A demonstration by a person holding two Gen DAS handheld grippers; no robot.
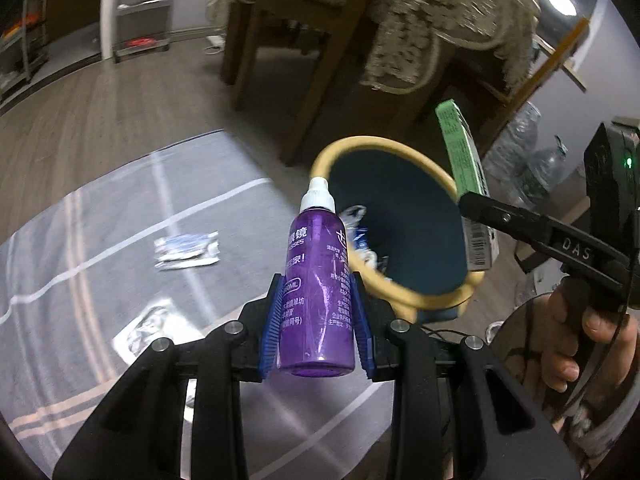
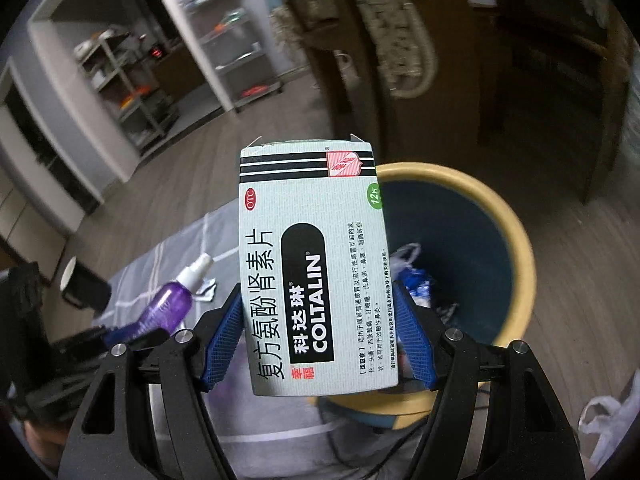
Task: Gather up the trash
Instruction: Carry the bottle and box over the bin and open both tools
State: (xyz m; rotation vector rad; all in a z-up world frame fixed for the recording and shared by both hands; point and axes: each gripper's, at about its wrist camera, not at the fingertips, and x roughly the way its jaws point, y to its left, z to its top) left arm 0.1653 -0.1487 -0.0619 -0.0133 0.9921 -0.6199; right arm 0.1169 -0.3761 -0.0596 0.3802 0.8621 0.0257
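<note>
My left gripper is shut on a purple bottle with a white cap, held above the grey rug just left of a bin with a yellow rim and dark blue inside. My right gripper is shut on a pale green medicine box, held over the near rim of the bin. The box and the right gripper's finger show over the bin's right side in the left wrist view. The bottle shows at the left in the right wrist view. Wrappers lie inside the bin.
Two silver wrappers lie on the grey striped rug. A wooden table with a lace cloth and a chair stand behind the bin. Plastic bottles stand at the right. Shelving lines the far wall.
</note>
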